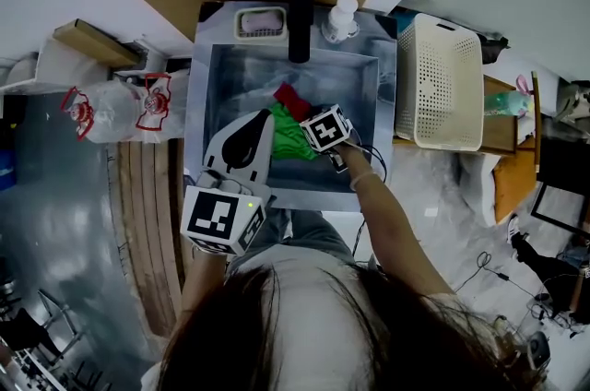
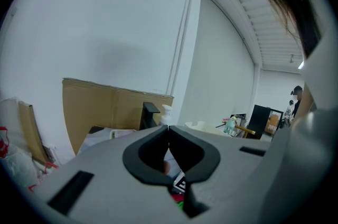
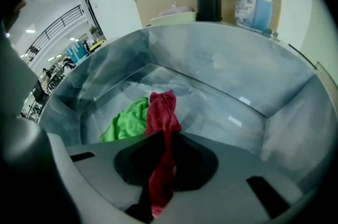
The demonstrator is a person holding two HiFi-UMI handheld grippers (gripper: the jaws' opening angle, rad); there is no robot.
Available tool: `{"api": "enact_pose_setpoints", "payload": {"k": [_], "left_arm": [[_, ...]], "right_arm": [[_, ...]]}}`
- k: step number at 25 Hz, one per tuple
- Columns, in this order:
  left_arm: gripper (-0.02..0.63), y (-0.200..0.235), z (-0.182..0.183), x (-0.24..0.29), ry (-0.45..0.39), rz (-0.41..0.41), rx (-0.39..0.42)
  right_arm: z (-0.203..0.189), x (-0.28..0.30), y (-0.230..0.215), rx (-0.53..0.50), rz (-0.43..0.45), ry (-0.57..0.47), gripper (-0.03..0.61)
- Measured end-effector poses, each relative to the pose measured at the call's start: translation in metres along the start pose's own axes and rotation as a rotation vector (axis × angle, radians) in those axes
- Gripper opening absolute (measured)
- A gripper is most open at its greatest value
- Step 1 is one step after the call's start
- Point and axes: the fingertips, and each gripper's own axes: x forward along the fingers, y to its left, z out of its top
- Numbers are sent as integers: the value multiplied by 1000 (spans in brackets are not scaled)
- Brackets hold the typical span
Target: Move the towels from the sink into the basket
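The right gripper [image 3: 165,136] has its jaws closed on a bunched fold of the red towel [image 3: 161,109], which lies in the sink [image 3: 222,70] just beside the green towel [image 3: 127,121]. The left gripper [image 2: 169,129] hangs over the sink's near side with jaws together and nothing between them. Both towels are light, soft and limp and will drape and trail when lifted; they are best pinched at a raised fold. They may be damp, which no view settles, so lift clear of the rim before carrying to the basket [image 1: 449,80].
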Motion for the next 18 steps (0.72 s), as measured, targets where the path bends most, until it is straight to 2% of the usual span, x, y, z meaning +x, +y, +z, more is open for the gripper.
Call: {"api": "enact_pose_setpoints", "payload": {"k": [18], "left_arm": [[8, -15, 9, -31, -41, -58, 28]], "right_arm": [[34, -75, 10, 72, -92, -220, 60]]}}
